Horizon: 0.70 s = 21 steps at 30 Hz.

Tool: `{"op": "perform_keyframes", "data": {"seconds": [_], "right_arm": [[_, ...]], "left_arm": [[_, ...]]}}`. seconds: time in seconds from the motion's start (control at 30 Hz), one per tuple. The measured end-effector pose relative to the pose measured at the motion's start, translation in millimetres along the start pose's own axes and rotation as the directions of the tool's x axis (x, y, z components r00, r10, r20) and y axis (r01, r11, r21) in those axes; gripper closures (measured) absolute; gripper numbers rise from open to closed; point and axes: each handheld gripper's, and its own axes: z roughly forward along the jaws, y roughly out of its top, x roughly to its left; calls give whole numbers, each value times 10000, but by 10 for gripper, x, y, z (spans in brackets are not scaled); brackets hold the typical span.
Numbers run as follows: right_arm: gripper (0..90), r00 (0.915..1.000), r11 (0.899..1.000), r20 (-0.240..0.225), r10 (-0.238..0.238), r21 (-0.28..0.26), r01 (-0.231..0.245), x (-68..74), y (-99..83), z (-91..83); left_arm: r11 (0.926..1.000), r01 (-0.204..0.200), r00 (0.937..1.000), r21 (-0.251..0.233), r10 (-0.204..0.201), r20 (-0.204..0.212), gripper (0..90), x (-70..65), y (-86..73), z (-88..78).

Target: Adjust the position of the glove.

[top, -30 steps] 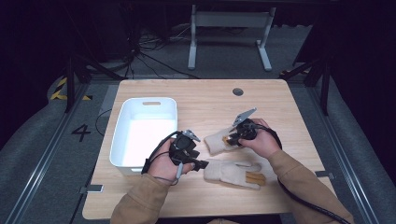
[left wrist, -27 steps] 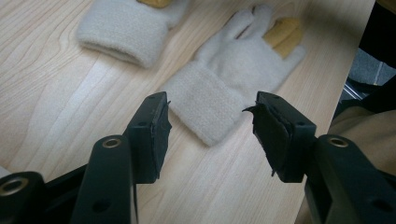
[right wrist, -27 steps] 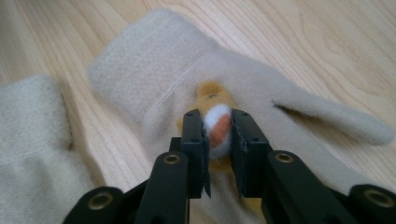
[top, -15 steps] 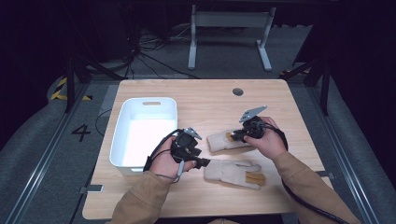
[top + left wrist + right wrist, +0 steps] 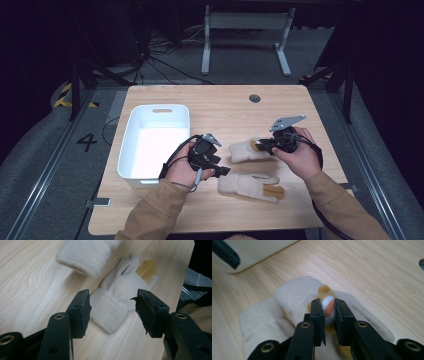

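High view: two cream gloves lay on the table [image 5: 220,107], right of the white bin [image 5: 155,140]. The right tool [image 5: 258,145] had the far glove [image 5: 245,151] by its orange-tipped fingers, and that end looked slightly raised off the wood. The left tool [image 5: 223,170] sat just beside the cuff of the near glove [image 5: 250,186], which lay flat with its yellow-tipped fingers pointing right.

Left gripper view: the left tool [image 5: 112,308] stood about half open, its jaws either side of the near glove's [image 5: 117,302] cuff. The pads did not press it; a gap showed on the right side. The far glove's [image 5: 86,253] cuff lay beyond, blurred.

Right gripper view: the right tool [image 5: 328,312], whose jaws had just been closing, was nearly shut and pinched an orange and white fingertip of the far glove [image 5: 294,297]. The rest of that glove was bunched below the jaws. A corner of the bin [image 5: 249,252] showed at upper left.
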Motion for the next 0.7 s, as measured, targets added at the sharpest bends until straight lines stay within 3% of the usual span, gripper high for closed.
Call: {"op": "perform_keyframes", "data": {"seconds": [0.07, 0.1, 0.17, 0.47, 0.7], "right_arm": [[785, 9999, 9999, 8, 110, -20, -110, 23, -6, -36], [785, 9992, 9993, 185, 362, -94, -361, 65, -29, -111], [785, 9984, 9986, 220, 519, -139, -516, 92, -55, -160], [785, 9945, 9948, 344, 994, -267, -985, 242, -185, -284], [784, 9927, 9920, 198, 1187, -447, -1177, 392, -293, -315]], "left_arm": [[9999, -86, 10000, -63, 86, 10, 464, 2, 11, -4], [9991, -396, 9992, -178, 395, -41, 496, -4, 23, -17], [9977, -579, 9983, -340, 578, -42, 508, -14, 39, -34], [9981, -552, 9984, -274, 549, -109, 520, 4, 80, -43], [9964, -832, 9965, -154, 830, -122, 542, -2, 98, -24]]}}
